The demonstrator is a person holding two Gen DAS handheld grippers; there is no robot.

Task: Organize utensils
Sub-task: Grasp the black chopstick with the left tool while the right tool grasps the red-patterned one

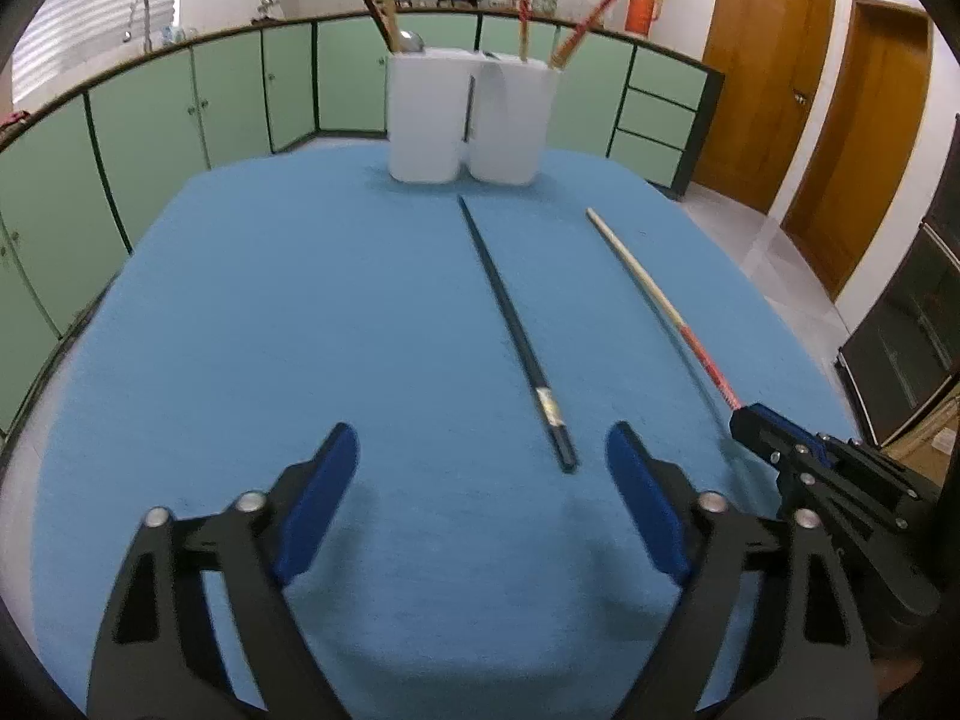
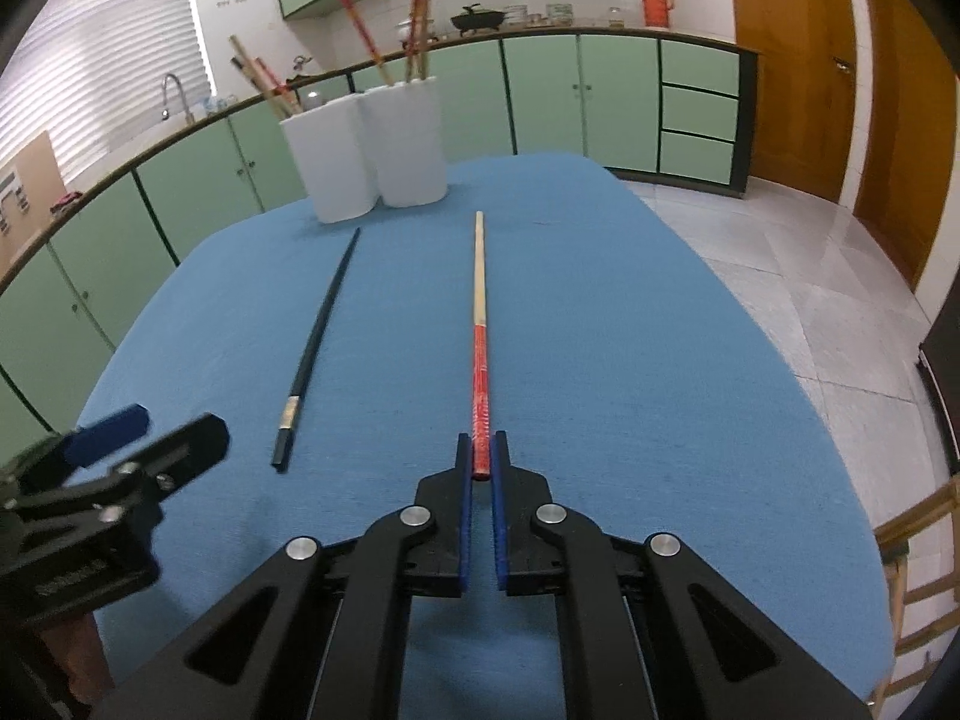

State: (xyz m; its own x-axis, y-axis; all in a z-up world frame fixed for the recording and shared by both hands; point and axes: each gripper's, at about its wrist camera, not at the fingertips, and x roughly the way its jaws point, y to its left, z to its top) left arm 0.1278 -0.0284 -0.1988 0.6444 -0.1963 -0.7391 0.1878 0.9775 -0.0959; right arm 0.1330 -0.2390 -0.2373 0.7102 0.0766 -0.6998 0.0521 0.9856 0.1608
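A red-and-wood chopstick [image 2: 479,324] lies on the blue tablecloth [image 2: 630,360], its red end between the pads of my right gripper [image 2: 480,450], which is shut on it. In the left wrist view the same chopstick [image 1: 654,288] runs to my right gripper [image 1: 756,420] at the right. A black chopstick [image 1: 516,330] lies to its left, also in the right wrist view [image 2: 318,342]. My left gripper [image 1: 480,450] is open and empty, near the black chopstick's near end. A white utensil holder [image 1: 468,114] with several chopsticks stands at the table's far edge; it also shows in the right wrist view [image 2: 366,150].
Green kitchen cabinets [image 1: 198,108] with a countertop run behind the table. Wooden doors [image 1: 768,72] are at the right. Grey tiled floor [image 2: 780,252] lies past the table's right edge. A wooden chair [image 2: 918,570] stands at the near right.
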